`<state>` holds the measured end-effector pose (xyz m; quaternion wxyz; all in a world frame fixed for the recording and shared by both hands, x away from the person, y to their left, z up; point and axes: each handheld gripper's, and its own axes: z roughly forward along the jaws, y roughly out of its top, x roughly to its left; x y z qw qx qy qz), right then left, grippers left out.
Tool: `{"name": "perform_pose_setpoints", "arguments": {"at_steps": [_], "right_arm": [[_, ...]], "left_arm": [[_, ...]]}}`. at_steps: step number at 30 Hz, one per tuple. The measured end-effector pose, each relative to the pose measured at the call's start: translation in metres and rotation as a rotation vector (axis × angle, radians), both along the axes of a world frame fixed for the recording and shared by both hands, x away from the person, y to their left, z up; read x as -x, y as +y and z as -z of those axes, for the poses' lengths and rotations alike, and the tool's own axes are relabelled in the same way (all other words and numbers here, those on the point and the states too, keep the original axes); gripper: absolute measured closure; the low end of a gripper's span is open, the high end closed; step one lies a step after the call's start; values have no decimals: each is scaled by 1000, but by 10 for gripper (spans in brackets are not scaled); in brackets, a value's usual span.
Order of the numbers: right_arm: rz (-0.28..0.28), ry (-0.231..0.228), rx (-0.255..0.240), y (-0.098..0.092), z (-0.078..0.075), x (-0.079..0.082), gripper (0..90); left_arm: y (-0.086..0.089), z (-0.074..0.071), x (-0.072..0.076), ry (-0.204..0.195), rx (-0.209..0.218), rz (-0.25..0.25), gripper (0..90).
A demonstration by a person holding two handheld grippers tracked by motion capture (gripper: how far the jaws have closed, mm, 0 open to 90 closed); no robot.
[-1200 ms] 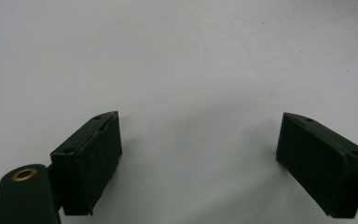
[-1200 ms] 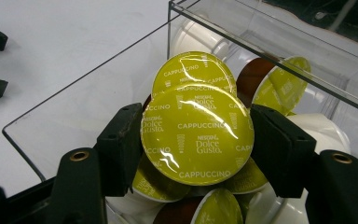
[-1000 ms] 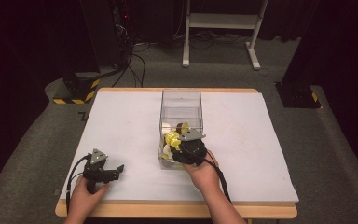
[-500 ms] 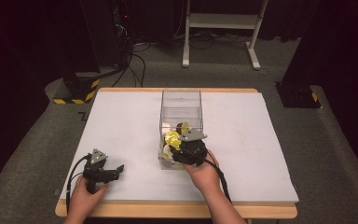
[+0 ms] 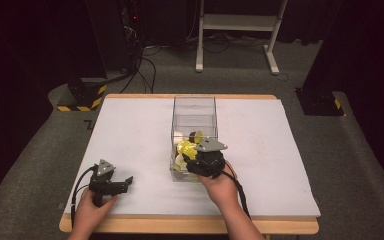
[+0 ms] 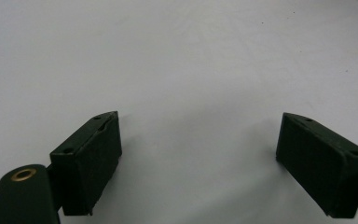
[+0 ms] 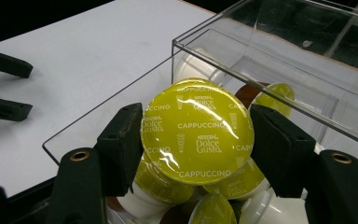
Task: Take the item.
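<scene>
A clear plastic box [image 5: 194, 107] stands in the middle of the white table and holds several coffee capsules. My right gripper [image 7: 196, 135] is shut on a capsule with a yellow-green "Cappuccino" lid [image 7: 197, 133], held over the box's near end above the other capsules [image 7: 223, 186]. In the high view that gripper [image 5: 196, 155] sits at the box's near right corner with the yellow-green capsule [image 5: 186, 149] at its tip. My left gripper [image 5: 125, 182] rests near the table's front left, open, with nothing between its black fingers [image 6: 91, 161].
The box's clear rim [image 7: 270, 56] runs close behind the held capsule. The white tabletop [image 5: 130, 130] is bare to the left of the box and around my left gripper. The wooden front edge [image 5: 190, 225] lies just behind both hands.
</scene>
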<state>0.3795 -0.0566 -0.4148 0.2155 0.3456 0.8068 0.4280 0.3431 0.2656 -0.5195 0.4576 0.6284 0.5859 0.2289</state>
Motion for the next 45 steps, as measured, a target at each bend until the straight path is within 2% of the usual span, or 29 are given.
{"name": "perform_pose_setpoints", "arguments": {"at_steps": [15,23,45], "right_arm": [[-14,-31,-30,-3,-11,10,377],[3,-23,-40,-9,-9,10,377],[45,-54,-60,-30,-17,21,377]], "left_arm": [[0,0,0,1,-1,0,142],[0,0,0,-1,0,-1,141],[0,0,0,0,-5,2,140]]}}
